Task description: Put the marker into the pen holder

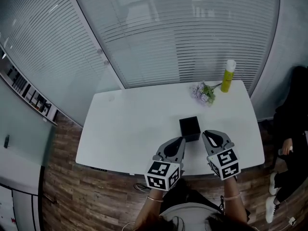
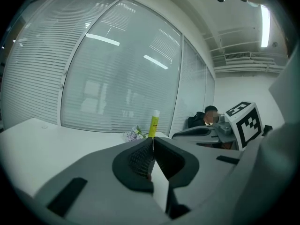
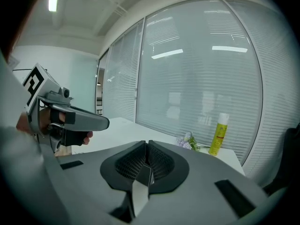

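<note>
A yellow marker with a white cap stands upright at the table's far right, beside a sprig of purple flowers. The black square pen holder sits near the front middle of the white table. My left gripper hovers just left of the holder and my right gripper just right of it, both shut and empty. In the left gripper view the shut left gripper points toward the marker. The right gripper view has the right gripper with its jaws together and the marker far ahead on the right.
Glass walls with blinds close off the back and the left. A person in dark clothes sits beyond the table's right end. The table's front edge lies just under my grippers, above a wood floor.
</note>
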Demonstrator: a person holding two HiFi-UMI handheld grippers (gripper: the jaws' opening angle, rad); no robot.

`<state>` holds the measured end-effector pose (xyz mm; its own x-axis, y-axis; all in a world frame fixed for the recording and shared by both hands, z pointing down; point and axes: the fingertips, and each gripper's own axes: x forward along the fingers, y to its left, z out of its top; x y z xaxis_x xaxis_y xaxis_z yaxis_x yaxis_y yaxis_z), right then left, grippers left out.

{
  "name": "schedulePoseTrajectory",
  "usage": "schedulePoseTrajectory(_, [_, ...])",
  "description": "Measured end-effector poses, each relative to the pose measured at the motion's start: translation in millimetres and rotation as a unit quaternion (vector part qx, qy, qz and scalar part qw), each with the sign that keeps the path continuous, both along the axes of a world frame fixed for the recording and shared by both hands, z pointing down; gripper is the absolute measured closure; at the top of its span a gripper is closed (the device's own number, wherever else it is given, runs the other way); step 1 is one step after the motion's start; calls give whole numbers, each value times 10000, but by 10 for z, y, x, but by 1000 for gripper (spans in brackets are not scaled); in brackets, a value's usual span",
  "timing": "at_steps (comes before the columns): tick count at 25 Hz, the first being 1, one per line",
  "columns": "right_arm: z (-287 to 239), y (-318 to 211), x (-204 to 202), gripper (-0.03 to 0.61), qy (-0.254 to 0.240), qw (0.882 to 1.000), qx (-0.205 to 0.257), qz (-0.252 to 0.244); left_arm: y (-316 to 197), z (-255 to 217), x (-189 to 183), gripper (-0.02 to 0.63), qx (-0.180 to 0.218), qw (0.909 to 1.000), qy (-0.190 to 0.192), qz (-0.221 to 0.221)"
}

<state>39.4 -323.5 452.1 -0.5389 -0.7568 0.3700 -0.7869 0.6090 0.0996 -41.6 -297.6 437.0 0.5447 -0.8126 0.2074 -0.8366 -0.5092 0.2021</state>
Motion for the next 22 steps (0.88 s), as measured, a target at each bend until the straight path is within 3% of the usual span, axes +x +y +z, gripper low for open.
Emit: schedulePoseTrajectory(22, [-510,605,465,551,-781,9938,785,-102,566,-283,243,592,336,9983,-160,-449])
